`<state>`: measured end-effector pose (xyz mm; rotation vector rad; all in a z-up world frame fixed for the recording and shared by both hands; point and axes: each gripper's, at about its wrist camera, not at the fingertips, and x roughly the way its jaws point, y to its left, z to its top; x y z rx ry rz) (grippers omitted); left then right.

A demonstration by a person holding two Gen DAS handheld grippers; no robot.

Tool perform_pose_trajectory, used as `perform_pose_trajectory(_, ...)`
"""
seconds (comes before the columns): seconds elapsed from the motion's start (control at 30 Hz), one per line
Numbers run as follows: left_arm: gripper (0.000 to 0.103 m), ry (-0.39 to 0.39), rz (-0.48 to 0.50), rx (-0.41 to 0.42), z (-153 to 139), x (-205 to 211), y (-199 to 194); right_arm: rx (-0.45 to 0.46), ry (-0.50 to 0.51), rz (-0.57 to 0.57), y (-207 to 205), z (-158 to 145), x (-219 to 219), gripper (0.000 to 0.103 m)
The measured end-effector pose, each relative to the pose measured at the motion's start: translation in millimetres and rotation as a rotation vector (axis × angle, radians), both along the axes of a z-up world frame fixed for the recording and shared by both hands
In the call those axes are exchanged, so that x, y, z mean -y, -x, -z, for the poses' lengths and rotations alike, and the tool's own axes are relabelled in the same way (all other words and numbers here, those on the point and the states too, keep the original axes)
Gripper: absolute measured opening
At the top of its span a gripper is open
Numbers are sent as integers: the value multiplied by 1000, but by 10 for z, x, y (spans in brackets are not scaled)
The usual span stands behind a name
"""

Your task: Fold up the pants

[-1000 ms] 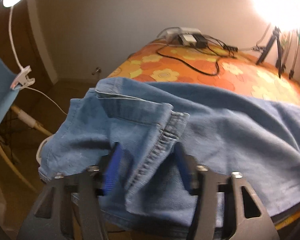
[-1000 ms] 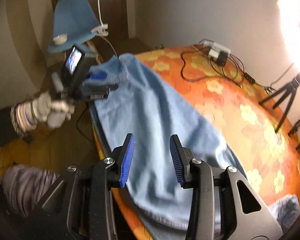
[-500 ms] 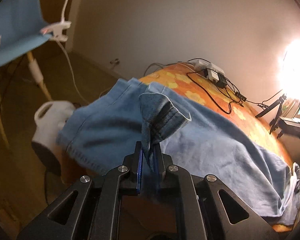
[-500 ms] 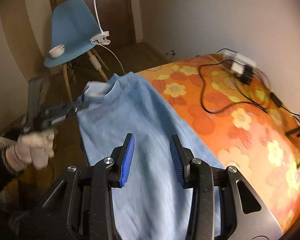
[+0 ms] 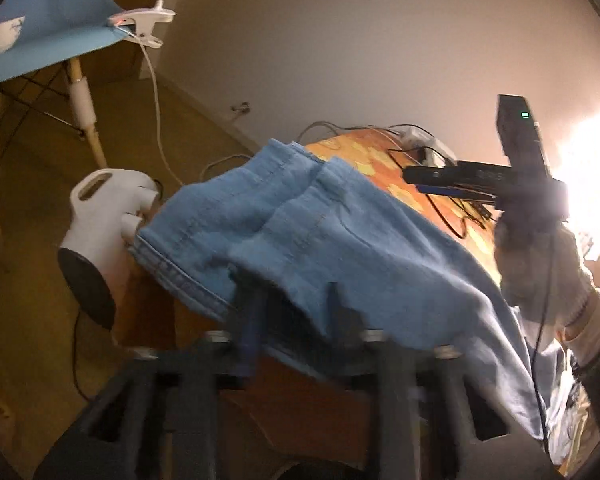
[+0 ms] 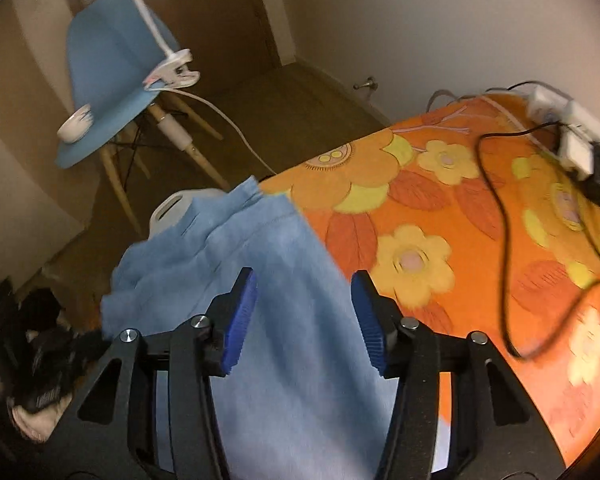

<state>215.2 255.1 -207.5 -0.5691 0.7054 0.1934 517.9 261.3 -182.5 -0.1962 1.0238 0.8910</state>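
Light blue denim pants lie along the orange flowered table, and one end hangs over the near edge. My left gripper sits low at that edge, blurred. Its jaws are opening, and loose denim drapes over its fingertips without being pinched. In the right wrist view my right gripper hovers just above the pants near their rumpled end. Its jaws are opening and nothing is between the blue pads. A gloved hand carries the right gripper.
A white appliance stands on the floor under the hanging denim. Behind it is a blue chair with a bowl and a clip lamp. Black cables and a power strip lie on the tablecloth.
The left gripper, shut on a raised denim fold half a second ago, now has its jaws apart and the fold has dropped flat. The right gripper has travelled along the pants to their end and widened.
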Motion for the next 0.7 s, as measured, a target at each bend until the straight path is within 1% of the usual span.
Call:
perform_pose_trajectory(0.03,44,3,-9,-3,10,-25,-2,-16,-5,10,-84,67,-80,52)
perform_pose_trajectory(0.13,44,46,-17,-8,72,-106,-11,-43,-18,14,-241,192,-229,52)
perform_pose_trajectory(0.3,43,24,-33,17,77,-119,-13,-73,-9,15,-406,350,-423,52)
perform_pose_trajectory(0.37,41,-3,-26,20,59,-74,-21,-91,-18,-3,-408,394,-499,52)
perform_pose_trajectory(0.4,37,-17,-22,20,52,-61,-31,-89,-17,-13,-395,403,-524,52)
perform_pose_trajectory(0.43,26,-32,-16,19,56,-49,-46,-71,-13,-23,-373,407,-557,52)
perform_pose_trajectory(0.47,22,-47,-12,16,61,-23,-55,-67,-13,-27,-368,403,-570,52)
perform_pose_trajectory(0.5,19,-54,-13,17,63,-21,-62,-69,-17,-26,-369,401,-577,50)
perform_pose_trajectory(0.53,11,-58,-13,21,57,-13,-61,-81,-26,-29,-377,404,-581,34)
perform_pose_trajectory(0.57,9,-60,-11,29,50,-3,-57,-108,-33,-34,-382,424,-585,17)
perform_pose_trajectory(0.6,9,-65,-10,33,44,5,-53,-98,-28,-23,-376,424,-581,16)
perform_pose_trajectory(0.67,8,-83,-11,52,4,30,-22,-80,-35,-17,-355,400,-555,5)
perform_pose_trajectory(0.7,8,-87,-11,60,-15,47,-10,-75,-52,-14,-343,364,-521,5)
